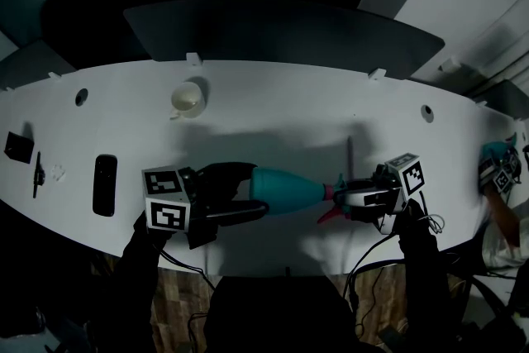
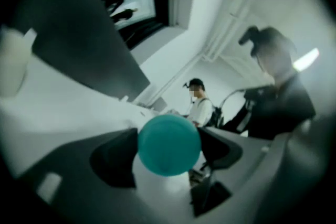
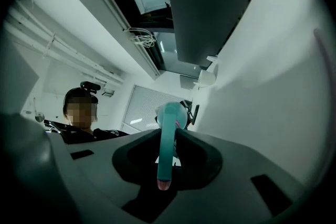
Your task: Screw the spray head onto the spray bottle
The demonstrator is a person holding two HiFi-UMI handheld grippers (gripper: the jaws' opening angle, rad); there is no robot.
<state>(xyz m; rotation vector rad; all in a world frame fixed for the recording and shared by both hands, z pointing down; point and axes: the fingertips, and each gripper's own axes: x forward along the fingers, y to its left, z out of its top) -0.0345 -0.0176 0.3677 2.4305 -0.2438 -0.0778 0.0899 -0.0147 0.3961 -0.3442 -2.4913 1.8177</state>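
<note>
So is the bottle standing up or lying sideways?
Sideways. In the head view the bottle lies level, its base in the left gripper, its neck toward the spray head in the right gripper.

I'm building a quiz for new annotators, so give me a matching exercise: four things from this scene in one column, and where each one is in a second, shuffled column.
Things:
1. spray bottle
2. spray head
3. cup
4. black slab

Places:
A. standing on the table, near its far edge
B. in the jaws of the right hand-held gripper
C. lying flat on the table at the head view's left
D. in the jaws of the left hand-held gripper

Pairs: 1-D, 2-B, 3-A, 4-C
</note>
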